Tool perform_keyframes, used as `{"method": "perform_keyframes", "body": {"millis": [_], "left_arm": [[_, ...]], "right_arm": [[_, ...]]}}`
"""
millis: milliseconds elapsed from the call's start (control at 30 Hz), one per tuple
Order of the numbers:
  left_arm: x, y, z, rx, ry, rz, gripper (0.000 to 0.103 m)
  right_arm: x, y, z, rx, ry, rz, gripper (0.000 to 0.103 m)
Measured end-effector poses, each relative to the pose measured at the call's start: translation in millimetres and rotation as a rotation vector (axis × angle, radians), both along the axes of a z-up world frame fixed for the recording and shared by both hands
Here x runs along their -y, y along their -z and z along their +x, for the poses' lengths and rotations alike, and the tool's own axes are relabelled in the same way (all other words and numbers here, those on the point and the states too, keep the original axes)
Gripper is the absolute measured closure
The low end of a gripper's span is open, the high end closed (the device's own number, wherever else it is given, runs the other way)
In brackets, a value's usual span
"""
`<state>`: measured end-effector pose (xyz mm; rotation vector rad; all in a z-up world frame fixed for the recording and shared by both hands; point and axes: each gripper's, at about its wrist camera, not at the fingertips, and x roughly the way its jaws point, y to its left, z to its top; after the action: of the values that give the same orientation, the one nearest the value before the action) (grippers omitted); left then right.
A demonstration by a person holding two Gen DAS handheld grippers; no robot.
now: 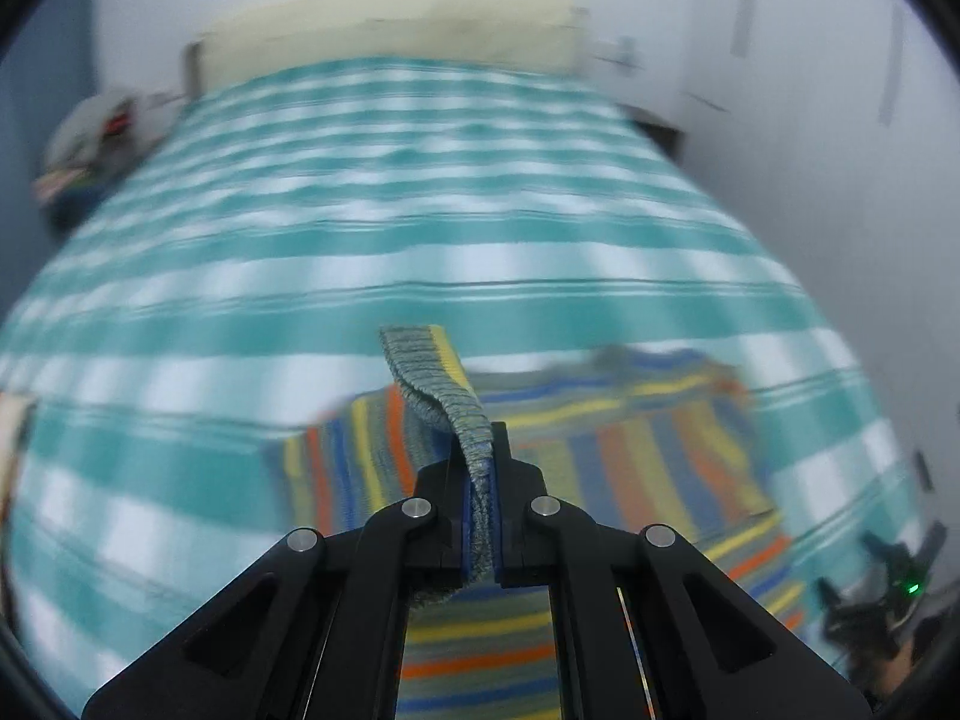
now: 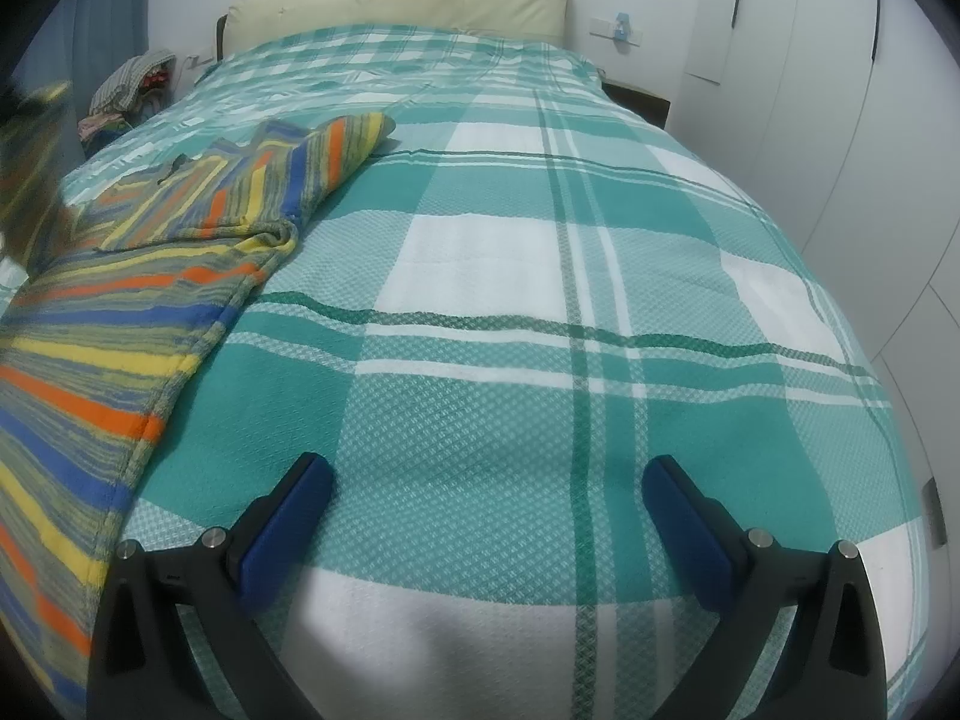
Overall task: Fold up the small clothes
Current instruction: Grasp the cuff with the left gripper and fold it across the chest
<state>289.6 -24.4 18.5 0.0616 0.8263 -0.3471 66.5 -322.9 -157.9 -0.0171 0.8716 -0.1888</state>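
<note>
So the left gripper (image 1: 480, 480) is clenched on the striped sweater's (image 1: 600, 450) cuff to fold it over, right gripper (image 2: 486, 504) fingers released above the bed (image 2: 510, 300).

The left tongs (image 1: 480, 480) are matte black plastic, with angular linkage arms joined by four round silver pins and blue pads lining the inner faces. The right tongs (image 2: 487, 483) have the same black frame, silver pins, triangular cut-outs and thick blue pads (image 2: 288, 522).

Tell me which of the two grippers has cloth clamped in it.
The left gripper: it pinches the striped garment's grey ribbed edge, while the right gripper stands open over the checked bedspread.
</note>
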Motion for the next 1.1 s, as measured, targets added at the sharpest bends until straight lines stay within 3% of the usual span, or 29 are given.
{"method": "perform_keyframes", "body": {"millis": [100, 133, 167, 333, 467, 600, 733, 833, 900, 933, 1100], "left_arm": [[53, 39, 6, -0.103, 0.098, -0.039, 0.084], [63, 50, 7, -0.145, 0.084, -0.021, 0.06], [64, 57, 8, -0.169, 0.06, -0.013, 0.045], [4, 60, 7, -0.189, -0.085, -0.089, 0.033], [-57, 58, -9, -0.156, -0.18, -0.044, 0.025], [-107, 81, -23, -0.186, -0.213, 0.008, 0.025], [-122, 101, -23, -0.224, -0.204, -0.066, 0.028], [-111, 114, -11, -0.271, -0.16, -0.137, 0.033], [-102, 126, -1, -0.314, -0.154, -0.158, 0.062], [-100, 134, 2, -0.332, -0.165, -0.155, 0.096], [-121, 135, -5, -0.282, -0.265, -0.155, 0.099]], "right_arm": [[0, 0, 0, 0.002, 0.0, 0.001, 0.001], [0, 0, 0, 0.002, 0.0, 0.001, 0.001], [0, 0, 0, 0.002, 0.0, 0.001, 0.001], [1, 0, -1, 0.004, -0.001, 0.011, 0.001], [0, 0, -1, -0.002, -0.001, 0.012, 0.001], [-1, 0, -1, -0.002, 0.0, 0.01, 0.001], [-1, 0, -1, -0.003, 0.0, 0.008, 0.001], [-1, 0, -1, -0.004, 0.002, 0.001, 0.001], [-1, 0, 0, -0.003, 0.003, -0.002, 0.001], [-1, 0, 0, -0.002, 0.003, -0.002, 0.001], [0, 0, 0, 0.0, 0.003, 0.001, 0.001]]}}
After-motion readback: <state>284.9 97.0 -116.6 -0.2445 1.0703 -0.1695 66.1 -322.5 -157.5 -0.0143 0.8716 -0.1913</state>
